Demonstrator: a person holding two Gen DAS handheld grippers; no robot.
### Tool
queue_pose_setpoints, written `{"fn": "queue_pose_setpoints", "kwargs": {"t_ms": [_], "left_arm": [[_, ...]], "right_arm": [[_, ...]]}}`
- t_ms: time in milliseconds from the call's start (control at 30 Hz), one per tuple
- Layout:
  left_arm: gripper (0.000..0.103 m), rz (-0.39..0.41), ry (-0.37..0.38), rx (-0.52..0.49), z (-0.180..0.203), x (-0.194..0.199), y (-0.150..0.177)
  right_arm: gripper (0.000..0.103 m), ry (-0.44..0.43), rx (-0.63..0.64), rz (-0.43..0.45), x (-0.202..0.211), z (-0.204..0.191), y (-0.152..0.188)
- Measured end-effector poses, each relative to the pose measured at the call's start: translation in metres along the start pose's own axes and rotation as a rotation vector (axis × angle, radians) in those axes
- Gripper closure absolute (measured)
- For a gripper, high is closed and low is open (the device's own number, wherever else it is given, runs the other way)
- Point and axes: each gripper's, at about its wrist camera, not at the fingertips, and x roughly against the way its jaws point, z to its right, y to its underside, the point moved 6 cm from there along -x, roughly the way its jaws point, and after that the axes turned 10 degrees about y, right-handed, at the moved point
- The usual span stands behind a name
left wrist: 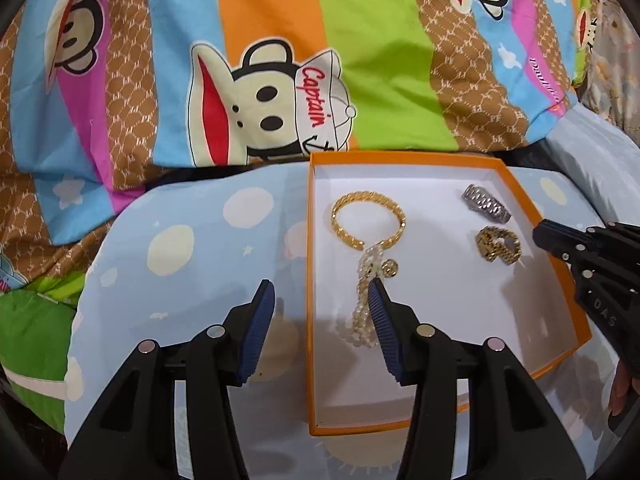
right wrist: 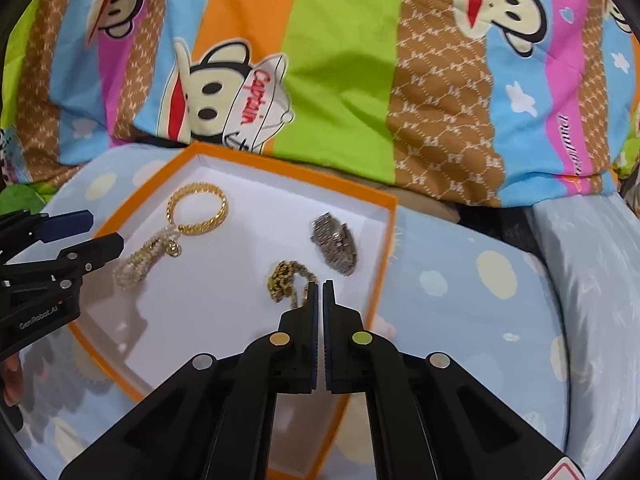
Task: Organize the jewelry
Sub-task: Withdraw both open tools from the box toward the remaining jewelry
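Your left tongs (left wrist: 322,294) stand released over the orange box's (left wrist: 440,162) left edge, the pearl strand (left wrist: 366,300) lying free beside one pad. Your right tongs (right wrist: 321,284) are clenched empty, tips against the gold watch (right wrist: 286,280) at frame centre, probably nudging it.

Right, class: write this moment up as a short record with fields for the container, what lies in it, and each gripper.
container: orange box, white inside, on a blue cushion
contents: gold bangle, pearl strand, silver watch, gold watch
left gripper: open, one finger beside the pearl strand
right gripper: shut, tips at the gold watch; a grip cannot be told
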Motion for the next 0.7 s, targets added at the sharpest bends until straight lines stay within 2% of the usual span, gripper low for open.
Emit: {"fn": "queue_pose_setpoints", "kwargs": {"t_ms": [267,433,567,700], "left_arm": [[0.056,-0.036,0.005,-0.006,0.001,-0.015,0.01],[0.056,-0.039,0.012,-0.003,0.002,-0.016,0.014],[0.056,-0.059,0.022,-0.001,0.003,-0.015,0.02],[0.056,-0.049,0.042,0.021,0.0,0.0,0.027]], "right_arm": [[0.103,-0.049,0.075,-0.037,-0.014,-0.031,0.013],[0.103,-0.15,0.004,-0.067,-0.01,-0.027,0.015],[0.103,-0.181,-0.051,-0.031,0.015,-0.017,0.018],[0.103,-0.199,-0.111,0.028,0.058,0.001,0.024]]}}
